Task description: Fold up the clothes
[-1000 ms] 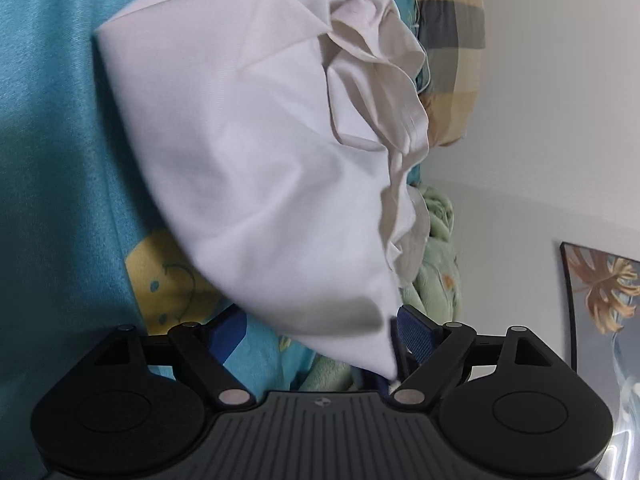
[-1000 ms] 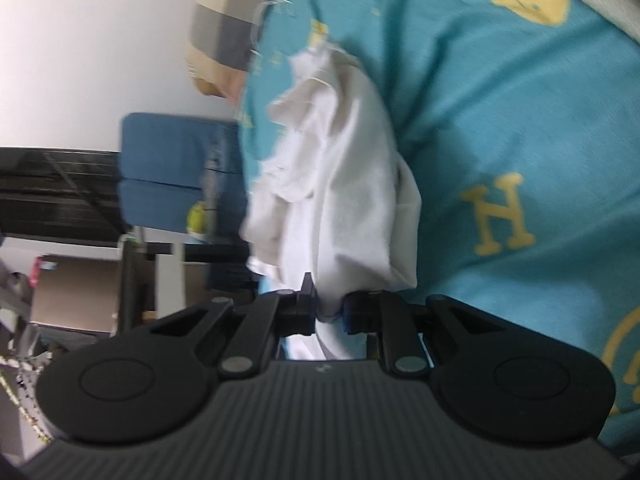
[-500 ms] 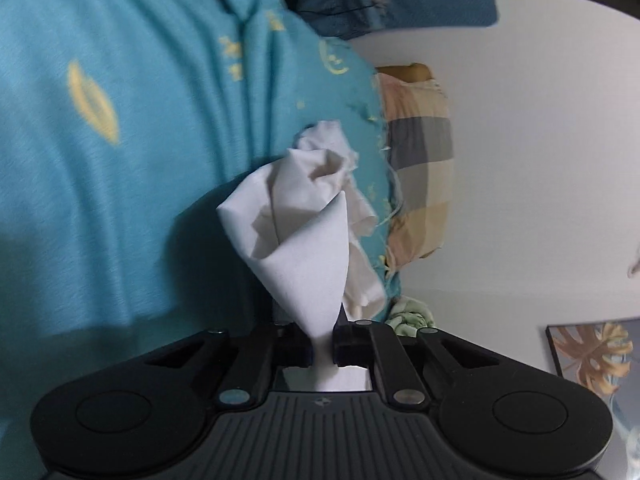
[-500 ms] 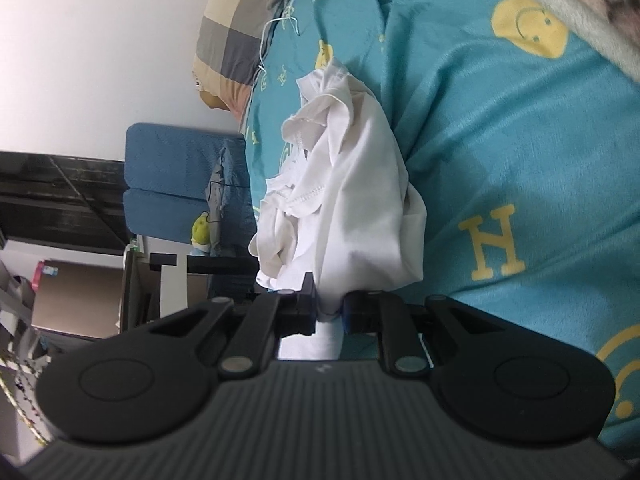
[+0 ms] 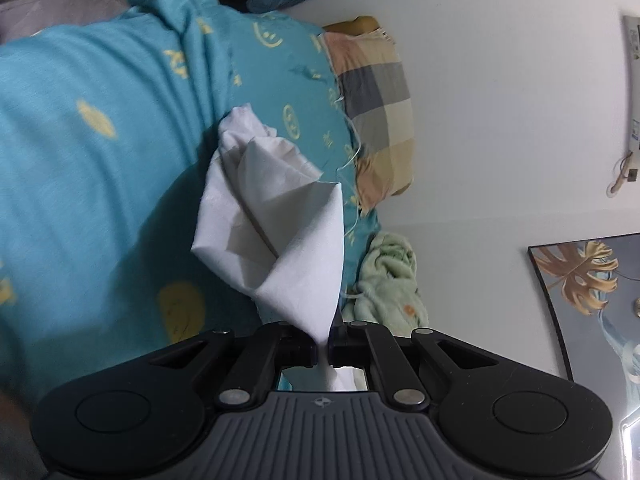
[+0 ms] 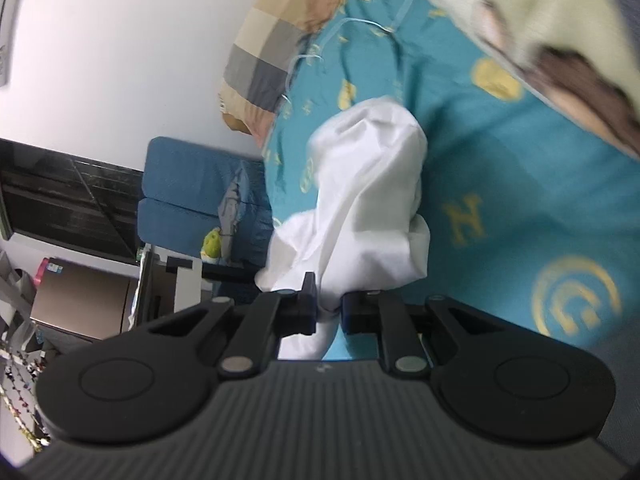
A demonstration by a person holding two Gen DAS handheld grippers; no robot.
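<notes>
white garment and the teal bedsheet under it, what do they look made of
White garment: thin woven fabric, probably cotton, matte; it creases sharply and drapes limp from the shut left gripper and right gripper. Teal bedsheet: soft matte cloth, probably cotton or a blend, with flat printed yellow motifs and gentle rumples.

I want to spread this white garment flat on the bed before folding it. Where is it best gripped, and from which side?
Grip the white garment at its outer edges, one corner per gripper, coming in from the near side above the teal bedsheet. It hangs bunched, so pulling two separate corners apart should open it. The left gripper and right gripper each already pinch a gathered point of cloth.
</notes>
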